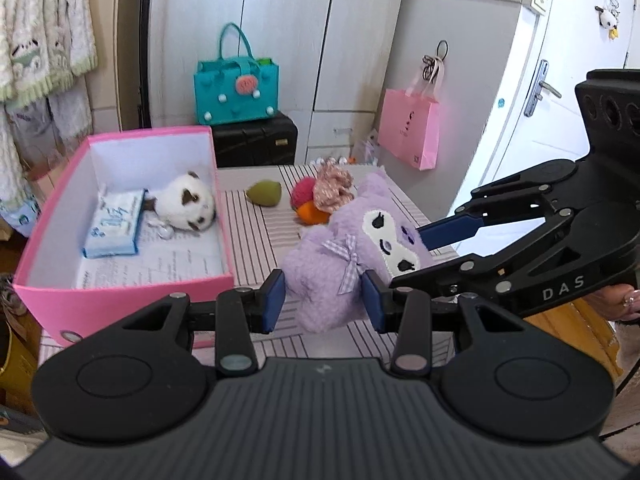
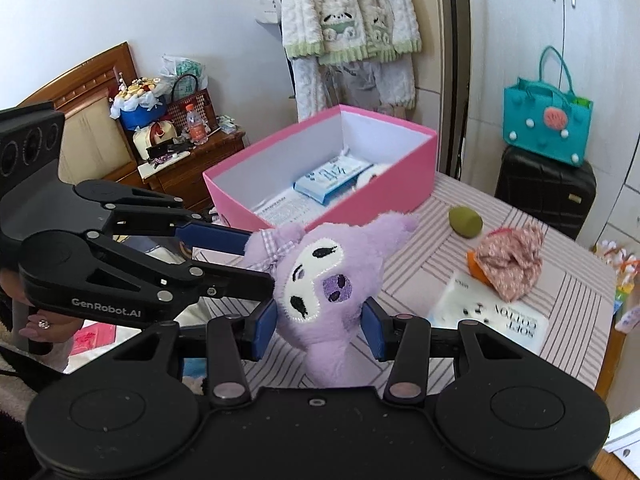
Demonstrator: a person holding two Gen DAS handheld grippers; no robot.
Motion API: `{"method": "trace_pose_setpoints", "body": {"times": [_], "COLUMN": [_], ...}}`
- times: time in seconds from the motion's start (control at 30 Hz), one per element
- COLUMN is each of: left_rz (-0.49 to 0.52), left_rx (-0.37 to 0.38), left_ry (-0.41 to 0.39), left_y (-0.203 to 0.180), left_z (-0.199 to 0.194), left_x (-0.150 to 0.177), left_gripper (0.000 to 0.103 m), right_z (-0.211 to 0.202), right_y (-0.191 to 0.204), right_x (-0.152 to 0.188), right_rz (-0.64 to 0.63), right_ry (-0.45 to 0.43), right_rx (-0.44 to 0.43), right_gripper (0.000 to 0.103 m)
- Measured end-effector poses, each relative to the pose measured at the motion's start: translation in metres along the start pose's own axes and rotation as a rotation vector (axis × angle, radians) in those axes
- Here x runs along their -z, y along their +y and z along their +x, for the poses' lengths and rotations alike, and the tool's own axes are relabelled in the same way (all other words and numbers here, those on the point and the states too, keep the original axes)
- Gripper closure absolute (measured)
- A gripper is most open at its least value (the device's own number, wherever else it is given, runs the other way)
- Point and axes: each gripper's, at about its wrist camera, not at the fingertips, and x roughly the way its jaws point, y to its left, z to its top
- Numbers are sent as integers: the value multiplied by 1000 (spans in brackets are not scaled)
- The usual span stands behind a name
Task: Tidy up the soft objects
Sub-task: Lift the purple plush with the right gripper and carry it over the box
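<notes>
A table covered with a pale cloth striped in thin dark lines [image 2: 560, 296] fills the middle of the room. On its far side sits an open pink cardboard box with a white inside [image 1: 120, 280], and in it lie a white-and-brown plush cat [image 1: 188, 204] and a flat blue-and-white tissue pack [image 1: 114, 226].

Above the table, just beside the box, hangs the purple fluffy plush doll [image 2: 320, 280]. It has a white stitched face patch with dark slanted eyes, a darker purple nose patch, pointed floppy ears and a lilac gingham bow. The left gripper [image 1: 324, 296] has its blue pads clenched on the doll's body near the bow, and the right gripper [image 2: 320, 324] grasps the doll at its lower face. Both pairs of jaws press into the fur, so the doll is carried between the two.

Farther along the cloth lie a crumpled pink floral fabric scrunchie [image 2: 512, 264], touching something orange beneath it, and, well apart, a small olive-green egg-shaped sponge [image 2: 466, 222].
</notes>
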Motion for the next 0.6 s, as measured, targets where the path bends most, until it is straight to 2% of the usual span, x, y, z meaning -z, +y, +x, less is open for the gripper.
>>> {"method": "trace_pose_setpoints", "body": {"times": [0.27, 0.4, 0.6], "left_rz": [12, -57, -58], "left_rx": [-15, 21, -45], "left_ry": [-69, -103, -124], "left_y": [15, 43, 70], "left_z": [-19, -22, -15], "left_x": [-14, -18, -27], "left_gripper": [63, 63, 63], "right_z": [2, 13, 46], "right_y": [12, 15, 16], "right_x": [-27, -39, -67], "right_rz": [-52, -76, -160], "right_ry": [-47, -80, -98], "right_rx": [5, -16, -5], "right_gripper": [51, 51, 54]}}
